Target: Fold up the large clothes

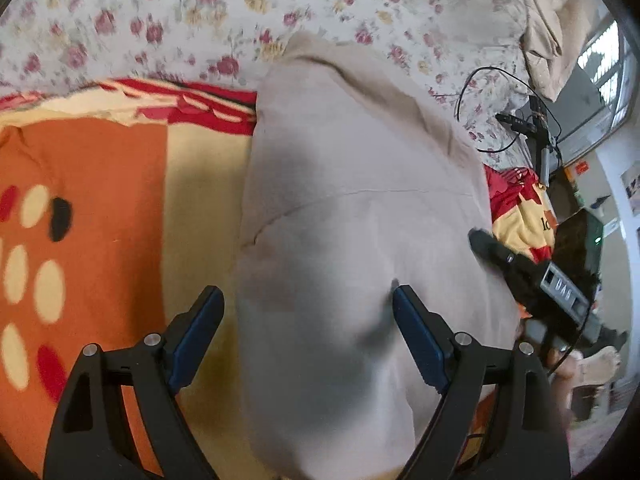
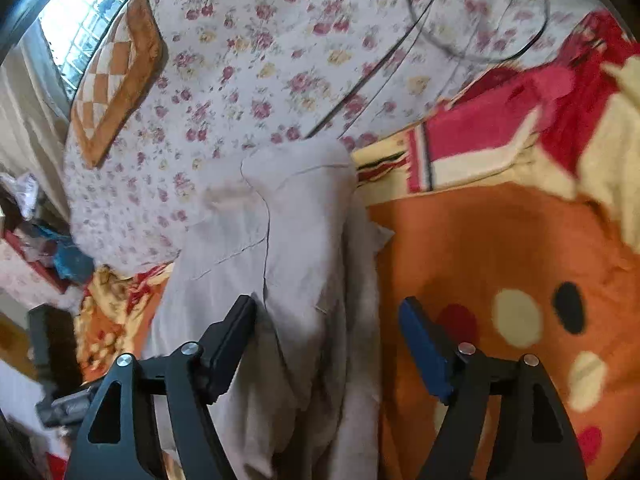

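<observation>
One beige garment lies between both grippers' spread fingers: left gripper, right gripper, each gaping, holding nothing.

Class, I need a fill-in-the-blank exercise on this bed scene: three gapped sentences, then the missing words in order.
1. The pale grey garment lies on an orange blanket with cream and black ____.
2. Both the left tongs and the right tongs are ____.
3. The white sheet beyond the garment is printed with ____.

Missing words: spots; open; flowers
</observation>
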A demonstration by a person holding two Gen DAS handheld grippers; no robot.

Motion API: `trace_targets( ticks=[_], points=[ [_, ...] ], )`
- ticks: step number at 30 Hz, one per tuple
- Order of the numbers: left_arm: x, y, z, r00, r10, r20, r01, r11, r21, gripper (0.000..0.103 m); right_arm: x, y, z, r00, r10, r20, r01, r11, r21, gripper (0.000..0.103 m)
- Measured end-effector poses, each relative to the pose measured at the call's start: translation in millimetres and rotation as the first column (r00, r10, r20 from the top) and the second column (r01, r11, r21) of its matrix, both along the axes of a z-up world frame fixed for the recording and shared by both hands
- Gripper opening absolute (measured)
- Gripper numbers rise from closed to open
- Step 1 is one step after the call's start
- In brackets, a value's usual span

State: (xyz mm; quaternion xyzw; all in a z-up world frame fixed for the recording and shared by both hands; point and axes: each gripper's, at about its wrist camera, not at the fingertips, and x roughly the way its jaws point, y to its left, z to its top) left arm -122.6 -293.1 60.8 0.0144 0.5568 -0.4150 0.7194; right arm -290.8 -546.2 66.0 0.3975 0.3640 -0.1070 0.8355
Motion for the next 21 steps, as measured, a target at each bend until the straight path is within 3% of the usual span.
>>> trace_targets(
  ticks=[4, 6, 7, 8, 9, 12, 15, 17, 21],
  points=[
    [10.7, -14.4, -19.0, 0.997, -0.015, -0.082, 0.015, 1.000, 0.001, 0.094, 22.1, -5.6, -19.8, 0.998, 0.061, 0.031, -0.063, 0.995, 0.074, 0.083],
    [7.3, -19.5, -16.6, 0.998, -0.029, -0.053, 0.029, 1.000, 0.001, 0.095, 27.1, -8.2, -25.6, 0.997, 0.070, 0.044, -0.076, 0.987, 0.140, 0.082],
    [5.5, -22.4, -15.1, 0.998, -0.045, -0.032, 0.045, 0.999, 0.010, 0.095, 30.8, -9.1, -26.5, 0.995, 0.081, 0.053, -0.089, 0.983, 0.161, 0.074],
    [1.6, -25.3, -12.0, 0.998, -0.066, 0.002, 0.066, 0.998, 0.016, 0.090, 34.8, -7.7, -24.9, 0.994, 0.094, 0.060, -0.102, 0.982, 0.159, 0.070],
    [1.6, -25.6, -8.8, 0.996, -0.084, 0.021, 0.084, 0.996, 0.005, 0.069, 35.7, -5.0, -22.2, 0.994, 0.091, 0.059, -0.099, 0.985, 0.144, 0.062],
    [-9.7, -22.5, 10.2, 0.990, -0.115, 0.082, 0.116, 0.993, -0.007, 0.043, 33.8, 5.6, -6.7, 0.995, 0.078, 0.069, -0.084, 0.992, 0.089, 0.049],
    [-24.7, -8.9, 36.9, 0.979, -0.144, 0.142, 0.148, 0.989, -0.019, 0.036, 22.6, 13.8, 15.1, 0.989, 0.075, 0.125, -0.087, 0.992, 0.093, 0.037],
    [-36.5, 7.5, 55.6, 0.972, -0.156, 0.174, 0.165, 0.986, -0.038, 0.036, 14.8, 25.1, 32.1, 0.976, 0.100, 0.196, -0.126, 0.984, 0.127, 0.036],
    [-58.2, 56.7, 89.2, 0.959, -0.141, 0.247, 0.155, 0.987, -0.038, 0.036, 7.4, 63.1, 50.5, 0.956, 0.173, 0.238, -0.209, 0.969, 0.135, 0.036]
  ],
)
